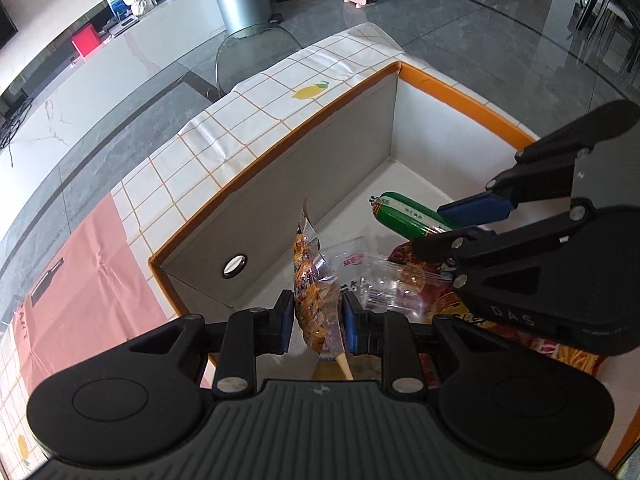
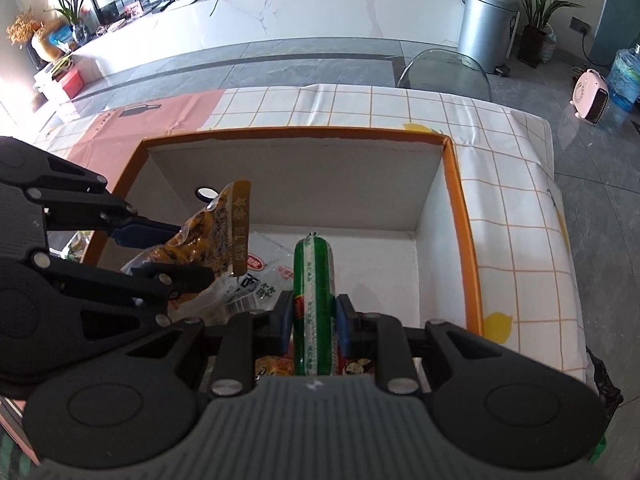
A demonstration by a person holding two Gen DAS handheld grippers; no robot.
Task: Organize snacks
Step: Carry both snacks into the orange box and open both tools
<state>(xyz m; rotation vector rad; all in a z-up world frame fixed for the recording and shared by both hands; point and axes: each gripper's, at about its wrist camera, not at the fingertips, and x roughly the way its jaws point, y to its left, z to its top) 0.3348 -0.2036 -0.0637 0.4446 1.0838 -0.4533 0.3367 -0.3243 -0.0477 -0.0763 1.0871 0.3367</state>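
An orange-rimmed cardboard box point(image 1: 280, 148) with a white inside stands on the table; it also shows in the right wrist view point(image 2: 460, 216). My left gripper point(image 1: 316, 320) is shut on a yellow snack packet point(image 1: 316, 300) held upright inside the box; the packet also shows in the right wrist view point(image 2: 224, 232). My right gripper point(image 2: 314, 320) is shut on a green sausage point(image 2: 314, 300), held over the box; the sausage also shows in the left wrist view point(image 1: 408, 216). A clear bag point(image 1: 368, 276) and a red packet point(image 1: 432, 292) lie on the box floor.
A checked tablecloth point(image 2: 516, 208) with a pink panel point(image 1: 88, 272) covers the table. A clear chair point(image 2: 444, 72) stands behind the table. A metal bin point(image 2: 486, 24) and a pink heater point(image 2: 590, 96) stand on the floor.
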